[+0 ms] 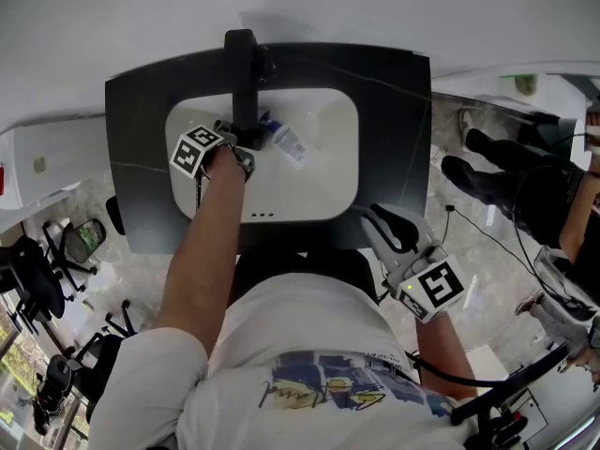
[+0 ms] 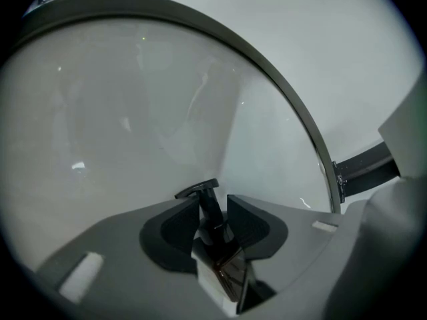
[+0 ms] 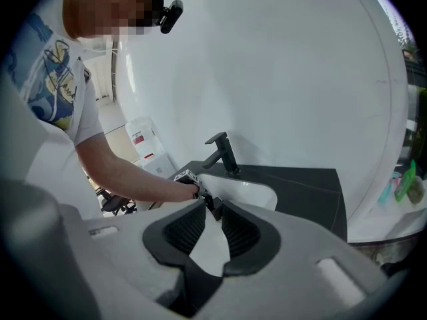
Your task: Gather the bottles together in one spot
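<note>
Down in the glossy white basin (image 1: 333,195), a rounded rectangle sunk in a matte dark-grey tabletop (image 1: 394,129), the left tool (image 1: 246,150) works just beside the foot of the square-edged black faucet (image 1: 242,73). Its ribbed dark pads are closed on a pump bottle (image 2: 212,220). The thin black stem runs up between them, the flat spout pokes out past the tips, and the dark, shiny body sits back in the tool's throat. Behind it there is only the smooth curved basin wall and the dark rim.

A second, white bottle (image 1: 288,142) with a blue label lies on its side on the basin floor, just right of the faucet and near the left tool.

The right tool (image 1: 380,223) hangs off the tabletop's front right corner, well apart from both bottles. Its ribbed pads stand slightly spread with nothing between them.

The basin floor in front of and to the right of the white bottle is bare. The tabletop's flat margins on both sides are bare too, and its back edge meets a plain white wall (image 1: 394,12).
</note>
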